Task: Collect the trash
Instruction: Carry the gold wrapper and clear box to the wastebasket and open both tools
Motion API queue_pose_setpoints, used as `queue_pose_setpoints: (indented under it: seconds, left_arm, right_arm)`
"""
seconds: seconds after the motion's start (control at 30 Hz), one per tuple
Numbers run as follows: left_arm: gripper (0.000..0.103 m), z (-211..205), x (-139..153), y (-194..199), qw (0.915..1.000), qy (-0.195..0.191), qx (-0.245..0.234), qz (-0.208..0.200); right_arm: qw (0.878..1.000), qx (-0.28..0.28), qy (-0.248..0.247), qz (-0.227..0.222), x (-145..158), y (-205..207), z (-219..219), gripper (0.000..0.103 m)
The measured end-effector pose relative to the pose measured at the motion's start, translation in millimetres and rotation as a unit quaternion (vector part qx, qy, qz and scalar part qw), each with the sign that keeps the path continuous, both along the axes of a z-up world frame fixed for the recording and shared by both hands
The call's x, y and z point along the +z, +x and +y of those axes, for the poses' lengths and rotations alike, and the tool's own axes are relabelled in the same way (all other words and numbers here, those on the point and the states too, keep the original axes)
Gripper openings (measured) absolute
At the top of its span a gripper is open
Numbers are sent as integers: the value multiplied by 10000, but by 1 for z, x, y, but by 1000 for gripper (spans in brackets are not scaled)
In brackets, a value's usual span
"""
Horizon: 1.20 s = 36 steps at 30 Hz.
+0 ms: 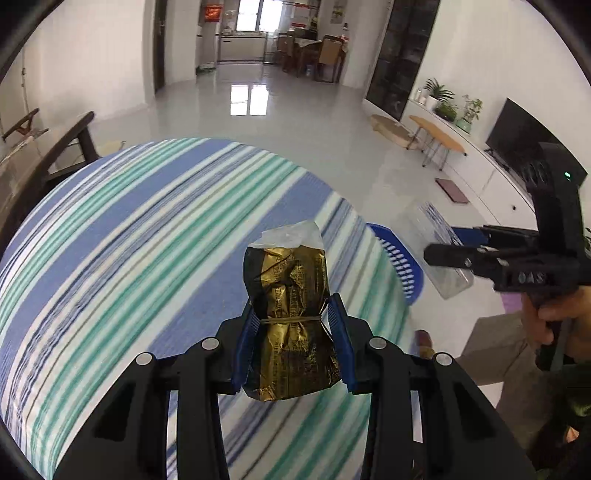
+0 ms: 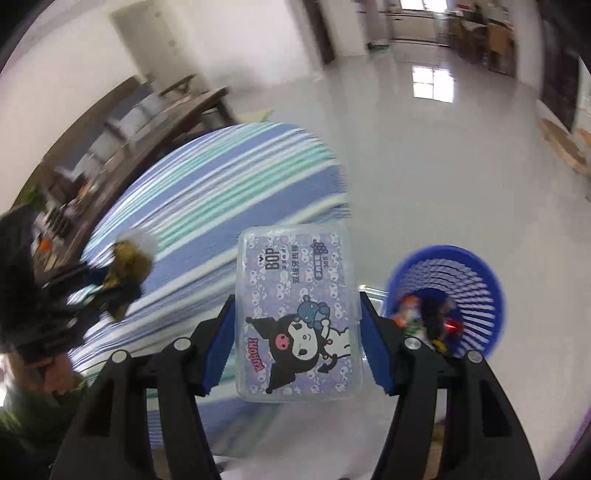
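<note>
While my left gripper (image 1: 293, 341) pinches the light, crinkly gold wrapper (image 1: 290, 314) at its banded waist, my right gripper (image 2: 295, 341) clamps the stiff, slick plastic box (image 2: 297, 314) across its width.

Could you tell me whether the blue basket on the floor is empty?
Not empty: the blue basket already holds several small colourful scraps at its bottom, seen from the right wrist.

A blue, green and white striped cloth (image 1: 147, 240) covers the near surface in a bright living room. Beyond it, glossy pale floor tiles (image 1: 295, 122) reflect a far window (image 1: 258, 14). A television (image 1: 517, 129) and potted plants (image 1: 439, 96) line a white cabinet at right, near a small wooden table (image 1: 436, 136). Dark wooden furniture (image 2: 155, 118) stands left.
</note>
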<state>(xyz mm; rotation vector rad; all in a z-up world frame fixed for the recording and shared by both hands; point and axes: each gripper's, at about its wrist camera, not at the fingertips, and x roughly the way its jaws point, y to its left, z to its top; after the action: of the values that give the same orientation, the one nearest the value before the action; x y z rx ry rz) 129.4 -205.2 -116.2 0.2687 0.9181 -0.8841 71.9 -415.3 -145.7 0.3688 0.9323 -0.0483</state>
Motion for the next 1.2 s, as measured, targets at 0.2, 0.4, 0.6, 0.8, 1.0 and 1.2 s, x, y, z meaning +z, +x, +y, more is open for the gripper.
queue_pose_setpoints:
  seconds: [0.2, 0.4, 0.6, 0.8, 1.0, 1.2]
  left_arm:
    - [38, -90, -1, -39, 9971, -106, -721, 239]
    - [38, -192, -25, -57, 9934, 32, -1029, 502]
    - [39, -273, -85, -45, 9920, 369, -932, 768]
    - [40, -312, -148, -21, 9909, 597, -666, 1003]
    - [75, -317, -175, -3, 9923, 667, -506, 913]
    - [90, -307, -139, -15, 9969, 401, -430, 528]
  right_arm:
    - [9947, -994, 65, 258, -23, -35, -100, 61]
    - [9887, -1434, 299, 307, -54, -39, -156, 61]
    - [9828, -1726, 556, 355, -94, -23, -197, 61]
    - [9745, -1963, 961, 513, -146, -7, -228, 62]
    - [9637, -2265, 1336, 460, -182, -8, -240, 80]
    - [9679, -2345, 865, 269, -144, -26, -243, 94]
